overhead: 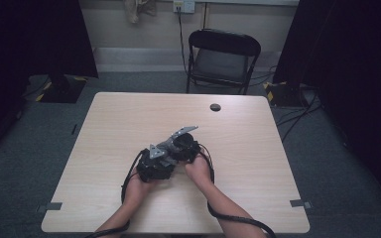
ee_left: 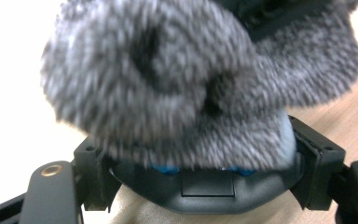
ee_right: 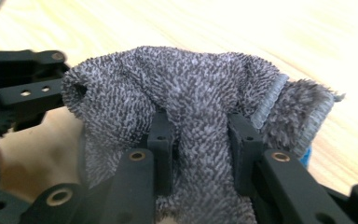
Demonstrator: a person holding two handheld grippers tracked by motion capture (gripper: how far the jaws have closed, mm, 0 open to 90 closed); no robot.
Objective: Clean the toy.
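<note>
A fluffy grey cloth (ee_right: 200,88) with a stitched hem and a bit of blue at its edge is bunched between both grippers. My right gripper (ee_right: 201,137) is shut on a fold of it, one black pad on each side. In the left gripper view the cloth (ee_left: 168,79) bulges up out of my left gripper (ee_left: 204,156). Those jaws stand wide apart and press on its sides, above a dark curved part. From above, the left gripper (overhead: 156,166) and right gripper (overhead: 184,144) meet at the table's middle, one in each hand. The left gripper's frame (ee_right: 25,93) lies left of the cloth.
The light wooden table (overhead: 129,114) has a round dark cap (overhead: 215,107) near its far edge. A black folding chair (overhead: 223,54) stands behind it. Black curtains hang at both sides, and cables lie on the floor at the right (overhead: 297,109).
</note>
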